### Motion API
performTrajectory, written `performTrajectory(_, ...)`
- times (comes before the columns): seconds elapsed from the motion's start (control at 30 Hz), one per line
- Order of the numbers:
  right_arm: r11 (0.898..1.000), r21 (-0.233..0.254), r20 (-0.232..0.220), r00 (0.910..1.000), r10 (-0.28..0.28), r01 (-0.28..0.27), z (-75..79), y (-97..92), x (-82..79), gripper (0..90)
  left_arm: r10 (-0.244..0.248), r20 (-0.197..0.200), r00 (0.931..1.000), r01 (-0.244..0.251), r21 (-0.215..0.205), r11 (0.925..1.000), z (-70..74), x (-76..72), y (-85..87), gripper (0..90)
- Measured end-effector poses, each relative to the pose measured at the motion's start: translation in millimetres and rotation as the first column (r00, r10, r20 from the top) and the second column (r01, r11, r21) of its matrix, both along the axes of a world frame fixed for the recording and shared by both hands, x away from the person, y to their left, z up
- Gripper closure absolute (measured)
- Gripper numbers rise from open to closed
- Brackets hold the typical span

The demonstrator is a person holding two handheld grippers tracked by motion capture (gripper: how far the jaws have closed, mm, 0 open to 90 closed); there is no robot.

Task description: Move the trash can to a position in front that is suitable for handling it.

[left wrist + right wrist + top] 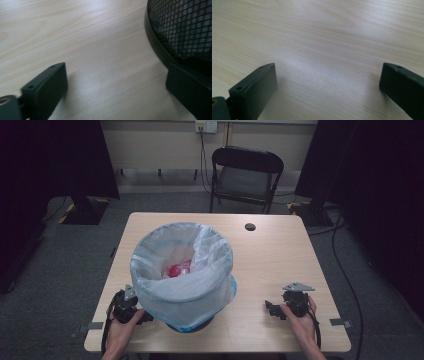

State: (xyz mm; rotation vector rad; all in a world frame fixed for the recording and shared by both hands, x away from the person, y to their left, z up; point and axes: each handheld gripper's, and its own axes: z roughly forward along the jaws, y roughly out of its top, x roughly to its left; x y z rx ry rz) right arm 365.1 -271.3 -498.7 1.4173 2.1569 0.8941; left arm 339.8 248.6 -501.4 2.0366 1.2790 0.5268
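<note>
A round black mesh bin (192,324) lined with a white plastic bag (185,270) stands on the wooden table (280,250), near its front left. Something red (177,269) lies inside the bag. My left gripper (142,317) rests on the table at the bin's left base, open, with bare wood between its jaws. In the left gripper view the mesh wall (185,27) rises just past the right jaw. My right gripper (270,309) sits on the table at the front right, open over bare wood (324,50).
A dark round hole (250,226) is set in the table near its far edge. A black folding chair (245,175) stands beyond the table. Cables run over the grey floor at the right.
</note>
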Motion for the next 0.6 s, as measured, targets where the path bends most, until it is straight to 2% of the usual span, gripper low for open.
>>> performTrajectory(0.07,1.000,0.015,-0.004,0.9999,0.010,-0.010,1.4,-0.6,-0.3,5.4,-0.012,0.010,0.9999,0.012,-0.013,0.9998,1.6,-0.2,0.5,15.2)
performTrajectory(0.13,0.997,0.068,0.000,0.9993,0.037,-0.037,5.7,-0.1,-1.5,22.6,-0.018,0.000,0.9998,0.018,-0.013,0.9998,3.7,0.9,1.2,16.9)
performTrajectory(0.17,0.995,0.084,0.005,0.9984,0.056,-0.056,8.3,1.5,-2.2,20.1,-0.021,-0.001,0.9998,0.021,-0.020,0.9996,4.3,0.7,1.4,16.1)
performTrajectory(0.2,0.994,0.087,0.018,0.9974,0.070,-0.072,11.1,3.9,-3.3,12.5,-0.024,0.004,0.9997,0.024,-0.013,0.9996,5.3,-0.1,1.5,16.0)
performTrajectory(0.27,0.992,0.094,0.058,0.9950,0.081,-0.086,18.8,8.6,-6.6,20.0,-0.015,0.014,0.9998,0.015,-0.023,0.9996,8.6,-2.5,2.0,16.0)
performTrajectory(0.33,0.986,0.123,0.079,0.9915,0.103,-0.113,27.3,11.8,-8.4,16.6,-0.012,0.027,0.9996,0.014,-0.055,0.9984,14.2,-6.0,4.6,16.3)
performTrajectory(0.4,0.978,0.147,0.092,0.9868,0.133,-0.146,35.4,15.6,-9.4,18.0,0.001,0.045,0.9990,0.002,-0.068,0.9977,22.1,-10.1,5.7,18.6)
performTrajectory(0.47,0.974,0.170,0.100,0.9860,0.133,-0.149,43.3,20.0,-9.6,18.4,0.012,0.065,0.9978,-0.006,-0.090,0.9960,32.2,-15.7,7.3,19.6)
performTrajectory(0.5,0.968,0.193,0.108,0.9837,0.144,-0.162,51.8,24.6,-10.1,18.8,0.005,0.067,0.9978,0.002,-0.100,0.9950,37.3,-17.8,9.1,19.7)
performTrajectory(0.53,0.964,0.195,0.127,0.9794,0.157,-0.180,56.3,27.1,-10.8,19.5,0.002,0.070,0.9975,0.006,-0.111,0.9938,41.6,-19.4,11.2,19.9)
performTrajectory(0.57,0.964,0.195,0.127,0.9794,0.157,-0.180,56.3,27.1,-10.8,19.5,-0.002,0.078,0.9969,0.011,-0.112,0.9936,46.1,-20.5,13.9,19.9)
performTrajectory(0.6,0.965,0.185,0.147,0.9760,0.161,-0.187,60.8,29.7,-11.2,20.6,-0.002,0.088,0.9961,0.012,-0.107,0.9942,50.7,-21.2,16.6,20.6)
